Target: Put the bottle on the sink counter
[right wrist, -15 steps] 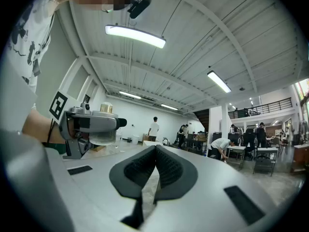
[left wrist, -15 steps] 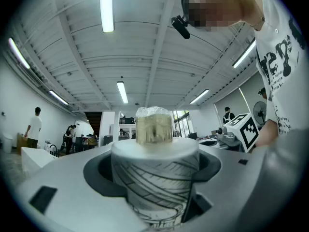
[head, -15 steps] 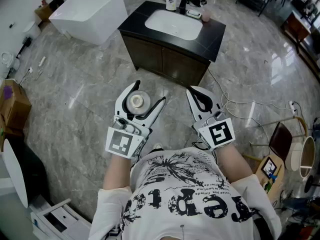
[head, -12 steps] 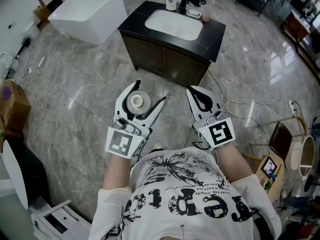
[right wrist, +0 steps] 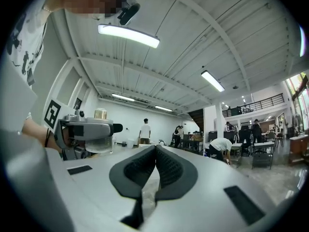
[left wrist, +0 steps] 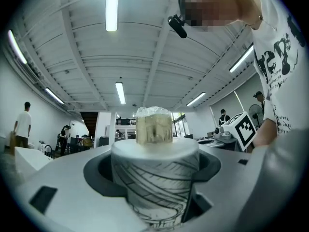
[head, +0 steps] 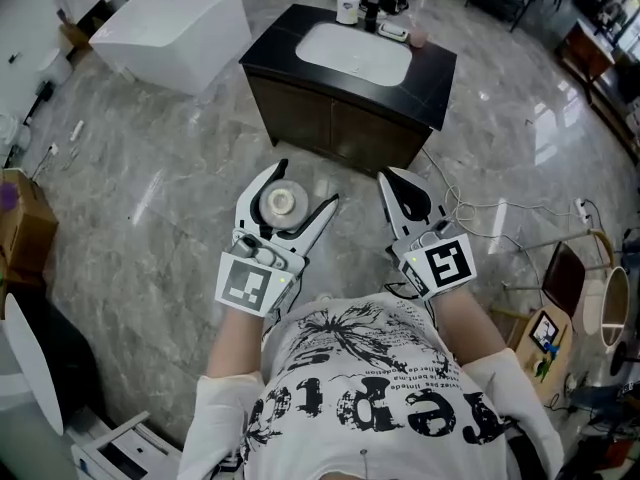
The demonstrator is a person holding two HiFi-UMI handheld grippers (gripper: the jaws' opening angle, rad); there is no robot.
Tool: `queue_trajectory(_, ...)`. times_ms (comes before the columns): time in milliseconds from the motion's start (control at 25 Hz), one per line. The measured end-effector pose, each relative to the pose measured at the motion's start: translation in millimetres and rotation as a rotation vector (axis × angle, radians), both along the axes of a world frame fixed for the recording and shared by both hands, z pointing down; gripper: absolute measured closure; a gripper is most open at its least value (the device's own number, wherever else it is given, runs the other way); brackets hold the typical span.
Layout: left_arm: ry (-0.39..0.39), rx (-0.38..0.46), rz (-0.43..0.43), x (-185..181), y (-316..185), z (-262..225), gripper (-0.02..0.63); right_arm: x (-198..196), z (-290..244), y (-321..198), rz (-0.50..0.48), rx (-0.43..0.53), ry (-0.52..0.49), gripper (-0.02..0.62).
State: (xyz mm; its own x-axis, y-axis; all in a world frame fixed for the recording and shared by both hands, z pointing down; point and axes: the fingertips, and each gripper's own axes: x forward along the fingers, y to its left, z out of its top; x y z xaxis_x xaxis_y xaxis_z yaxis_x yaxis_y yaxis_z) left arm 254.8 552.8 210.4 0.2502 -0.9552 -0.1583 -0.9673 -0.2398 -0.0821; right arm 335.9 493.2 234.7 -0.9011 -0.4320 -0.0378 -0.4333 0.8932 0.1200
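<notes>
Bottle [head: 279, 202] looks light, slick; my left gripper [head: 300, 190] clamps its body short of sink counter [head: 430, 68], right gripper [head: 390, 180] pressed together.

in the head view only the round top of the bottle [head: 283, 201] shows. the rest is down inside the left hand-held gripper [head: 308, 182]. in the left gripper view the jaws hide its bottom. the small things [head: 375, 13] at the back of the desk [head: 432, 68] are too tiny to tell. the left edge cuts off a brown box [head: 22, 218].
</notes>
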Motion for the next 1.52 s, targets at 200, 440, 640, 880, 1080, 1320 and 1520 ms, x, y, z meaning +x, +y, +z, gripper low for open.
queue_trajectory(200, -0.009, -0.019, 0.003, -35.1, -8.6, 7.6, 0.255, -29.0, 10.6, -8.3, 0.020, -0.025, 0.001, 0.580)
queue_trajectory(440, 0.007, -0.045, -0.012, -75.7, -44.3, 20.3, 0.255, -64.4, 31.0, -44.5, 0.014, -0.073, 0.025, 0.580)
queue_trajectory(640, 0.002, -0.054, -0.043, -107.2, -113.5, 33.7, 0.255, -95.8, 52.1, -115.6, 0.004, -0.101, 0.019, 0.580)
queue_trajectory(880, -0.002, -0.064, -0.077, -153.8, -248.0, 34.9, 0.255, -145.9, 54.5, -256.0, -0.015, -0.116, 0.013, 0.580)
queue_trajectory(1080, -0.027, -0.067, -0.091, -191.6, -362.2, 32.9, 0.255, -186.2, 46.4, -376.8, -0.035, -0.115, 0.012, 0.580)
queue_trajectory(1320, -0.014, -0.082, -0.110, -231.6, -467.9, 34.0, 0.255, -225.5, 47.1, -482.8, -0.042, -0.132, 0.033, 0.580)
queue_trajectory(1520, -0.011, -0.111, -0.083, -265.1, -528.3, 43.2, 0.255, -258.4, 58.3, -530.1, -0.028, -0.161, 0.053, 0.580)
